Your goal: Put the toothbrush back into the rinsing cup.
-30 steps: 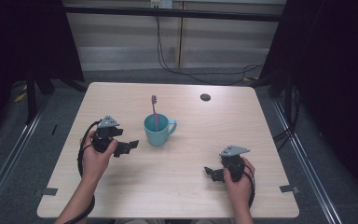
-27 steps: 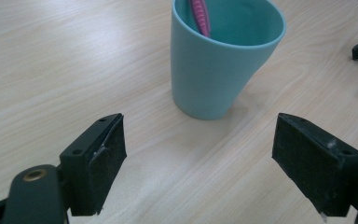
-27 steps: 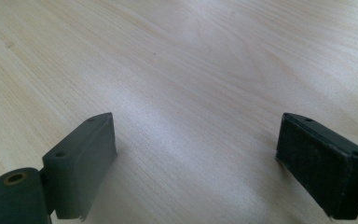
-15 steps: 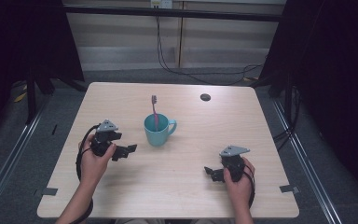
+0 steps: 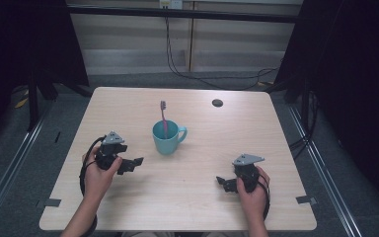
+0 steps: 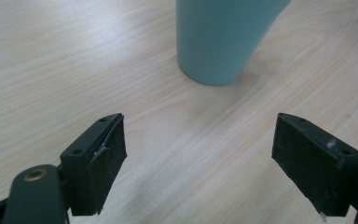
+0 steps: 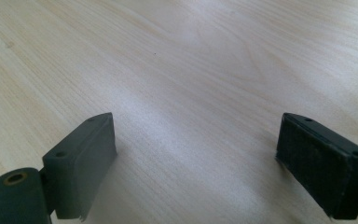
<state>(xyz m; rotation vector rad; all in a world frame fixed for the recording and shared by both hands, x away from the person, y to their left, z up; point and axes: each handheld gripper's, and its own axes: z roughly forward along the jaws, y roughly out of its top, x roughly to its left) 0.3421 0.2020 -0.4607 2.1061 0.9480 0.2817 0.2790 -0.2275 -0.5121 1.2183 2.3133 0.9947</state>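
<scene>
A teal mug point(image 5: 167, 138) stands upright near the middle of the wooden table point(image 5: 256, 133), its handle to the right. A pink toothbrush point(image 5: 163, 118) stands in it, head up. My left gripper point(image 5: 132, 165) is held low at the mug's front left, open, jaws aimed toward it with nothing between them. In the left gripper view the mug's base point(image 6: 219, 42) sits a short way ahead of the open left gripper point(image 6: 200, 154). My right gripper point(image 5: 222, 181) rests open near the front right, jaws pointing left. Bare tabletop lies between the jaws of the right gripper point(image 7: 196, 163).
A small dark round cap point(image 5: 217, 102) lies at the table's back right. Black curtains hang on both sides, and cables run across the floor behind the table. Bits of tape mark the table's front corners.
My left gripper has drawn back toward the front left, a little farther from the mug. The right gripper, mug and toothbrush have stayed put.
</scene>
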